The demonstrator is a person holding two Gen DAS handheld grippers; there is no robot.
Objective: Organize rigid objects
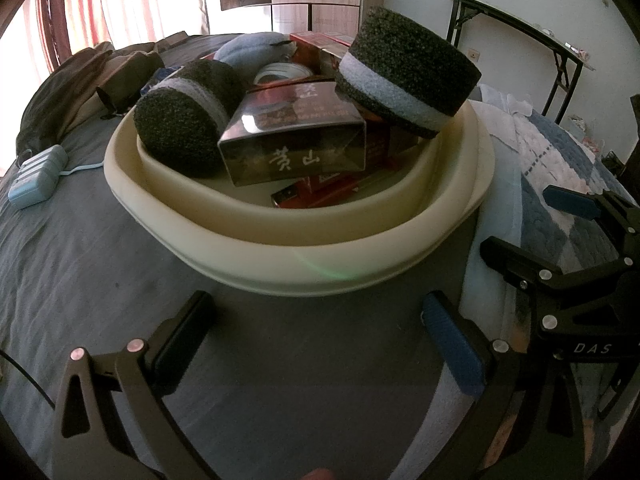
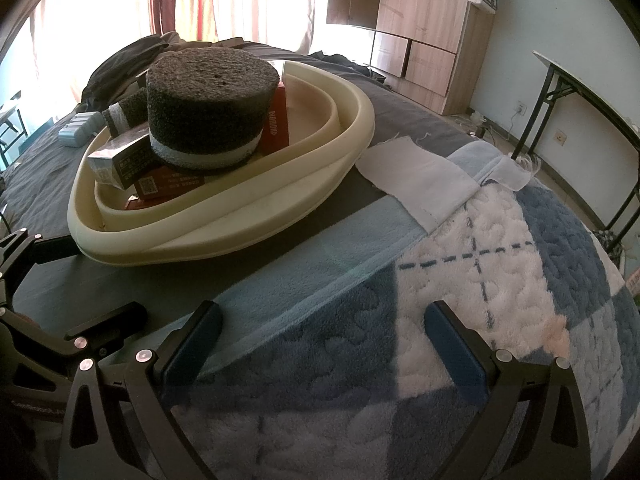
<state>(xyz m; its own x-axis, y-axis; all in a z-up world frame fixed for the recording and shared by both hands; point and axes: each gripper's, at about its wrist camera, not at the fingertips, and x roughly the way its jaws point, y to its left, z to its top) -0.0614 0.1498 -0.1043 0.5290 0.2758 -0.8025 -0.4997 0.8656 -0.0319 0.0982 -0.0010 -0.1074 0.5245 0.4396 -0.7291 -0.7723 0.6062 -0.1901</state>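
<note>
The dark foam cylinder point(image 1: 404, 68) perches tilted on the cream basin point(image 1: 280, 252) rim, atop cigarette boxes point(image 1: 296, 136) on the bed. It is judged light and compressible; grip its curved sides. Left gripper point(image 1: 320, 340) and right gripper point(image 2: 324, 344) fingers are spread, empty.

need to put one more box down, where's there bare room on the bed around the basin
Free: the grey sheet between the cream basin and the open left gripper, and the sheet between the basin and the small blue case. The checked blanket ahead of the open right gripper is bare too. Crowded: inside the basin, piled with boxes and sponges.
</note>
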